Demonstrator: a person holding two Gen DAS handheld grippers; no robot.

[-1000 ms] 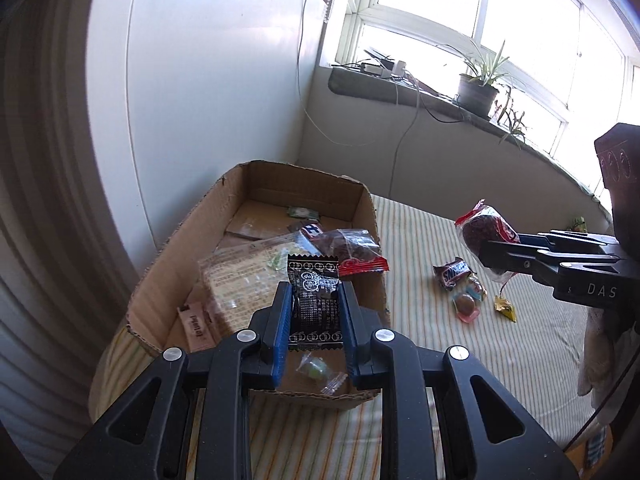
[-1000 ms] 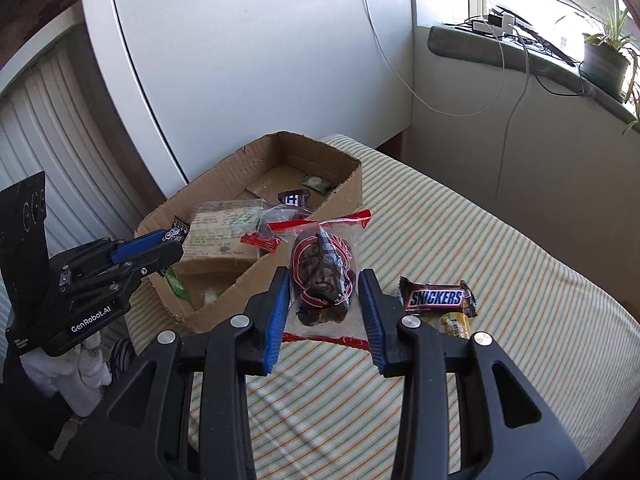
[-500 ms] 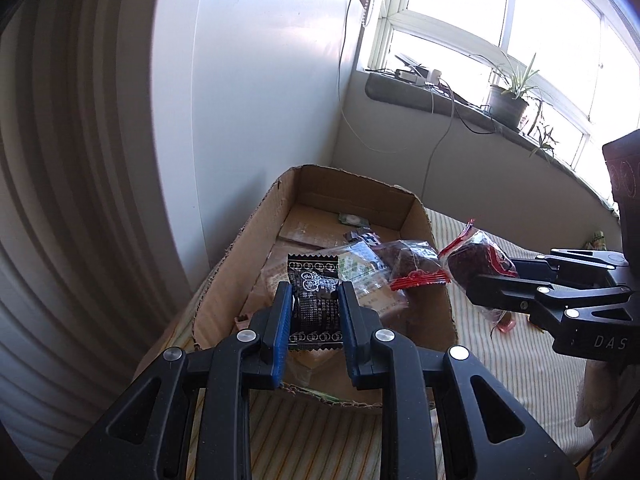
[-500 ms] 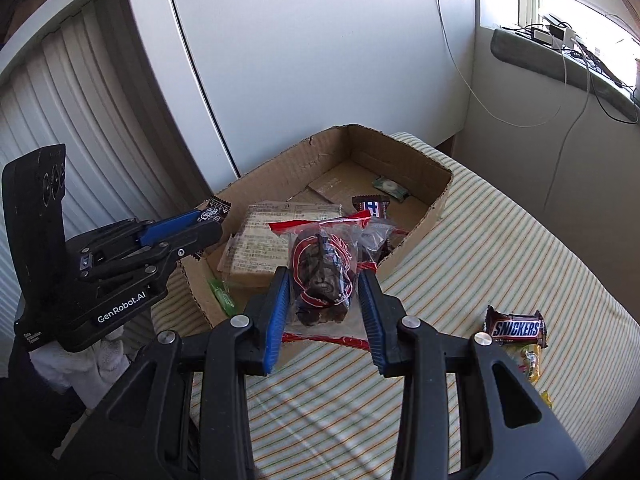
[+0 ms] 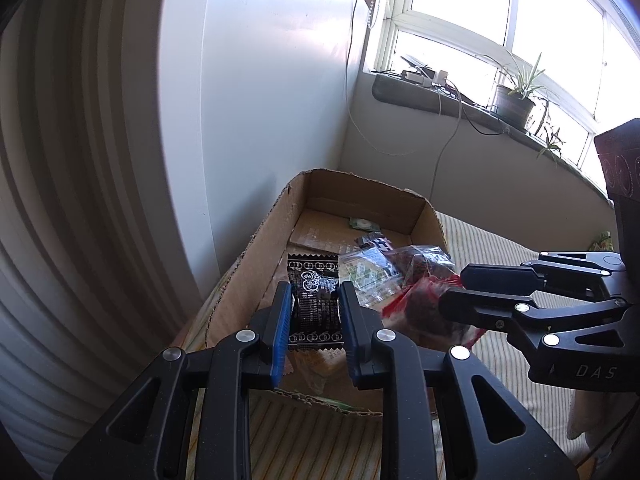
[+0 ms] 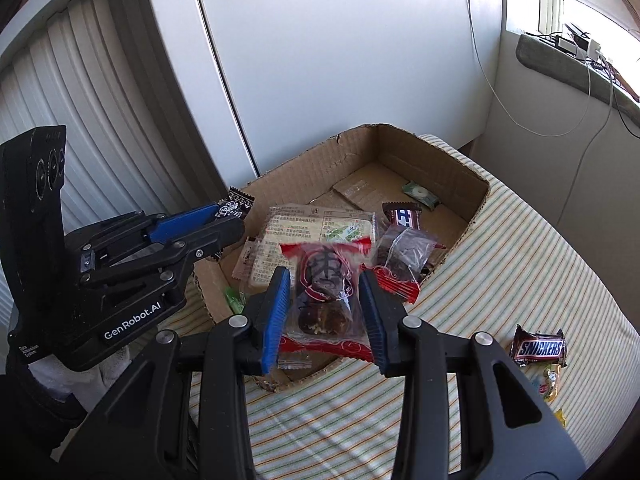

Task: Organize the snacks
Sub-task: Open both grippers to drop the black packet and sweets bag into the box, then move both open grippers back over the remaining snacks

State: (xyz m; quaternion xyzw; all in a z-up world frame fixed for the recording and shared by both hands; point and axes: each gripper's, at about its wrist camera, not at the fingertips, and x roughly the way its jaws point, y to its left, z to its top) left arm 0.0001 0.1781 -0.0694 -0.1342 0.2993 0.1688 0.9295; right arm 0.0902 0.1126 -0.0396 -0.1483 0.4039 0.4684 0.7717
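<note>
An open cardboard box (image 6: pixel 444 168) (image 5: pixel 256 264) sits on a striped table. My left gripper (image 5: pixel 314 300) is shut on a small black snack packet (image 5: pixel 316 304) and hangs over the box's near end; in the right wrist view the left gripper (image 6: pixel 230 224) reaches in from the left with the black snack packet (image 6: pixel 240 204) at its tips. A clear red-edged bag of dark snacks (image 6: pixel 326 300) is pinched in my right gripper (image 6: pixel 324 280), above the box's near corner. From the left wrist view the right gripper (image 5: pixel 452 292) comes in from the right with that bag (image 5: pixel 416 304).
Inside the box lie a flat pale packet (image 6: pixel 320 228), another red-edged bag (image 6: pixel 400 260), a small brown bar (image 6: pixel 404 216) and a green candy (image 6: pixel 420 192). A Snickers bar (image 6: pixel 540 348) and yellow candies (image 6: pixel 548 384) lie on the cloth at right. A white cabinet and windowsill stand behind.
Both grippers have moved left toward the box with their snacks. The right one now hangs over the box's near corner instead of the open cloth.
</note>
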